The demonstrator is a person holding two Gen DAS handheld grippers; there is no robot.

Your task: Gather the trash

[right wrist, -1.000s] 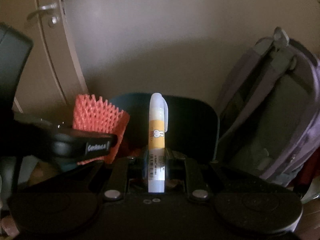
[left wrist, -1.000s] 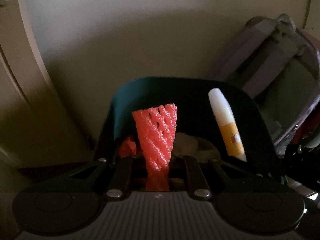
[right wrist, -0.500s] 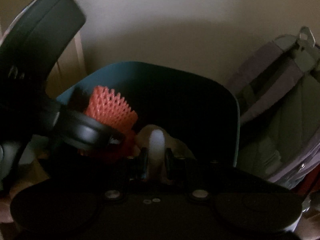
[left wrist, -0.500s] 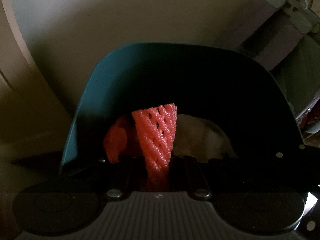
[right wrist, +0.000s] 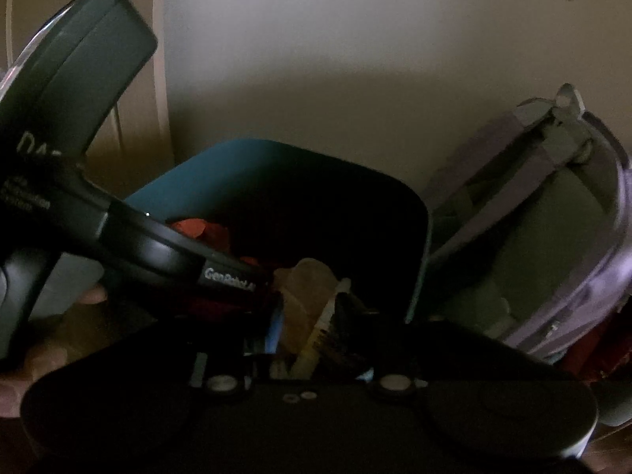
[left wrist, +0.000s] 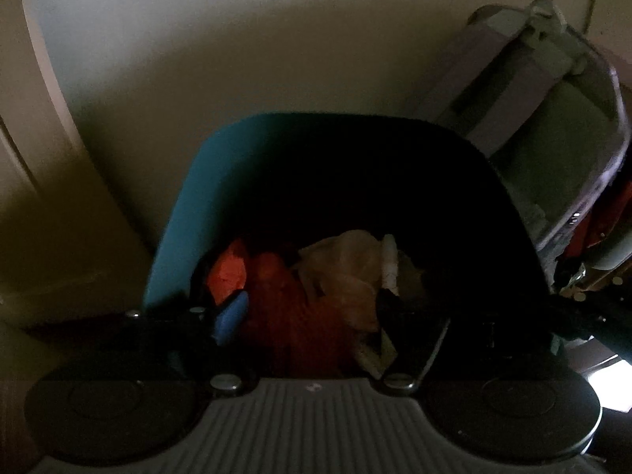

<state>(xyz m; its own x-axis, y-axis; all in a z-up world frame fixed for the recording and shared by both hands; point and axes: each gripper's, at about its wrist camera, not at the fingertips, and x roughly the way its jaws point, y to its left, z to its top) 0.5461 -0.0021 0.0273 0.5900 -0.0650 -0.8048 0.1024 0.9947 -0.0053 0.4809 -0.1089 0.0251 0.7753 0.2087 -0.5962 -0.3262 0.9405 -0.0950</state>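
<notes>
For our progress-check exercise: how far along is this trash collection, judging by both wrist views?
Done: the red foam net lies inside the teal bin, below the open left gripper. In hand: nothing is gripped; the pale tube slants loose between the fingers of the open right gripper, over the bin. Left: no other loose trash shows outside the bin, though these views are dark.

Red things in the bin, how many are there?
2: a bright orange-red scrap by the teal bin's left wall, and the darker red net right of it. More may hide underneath.
</notes>
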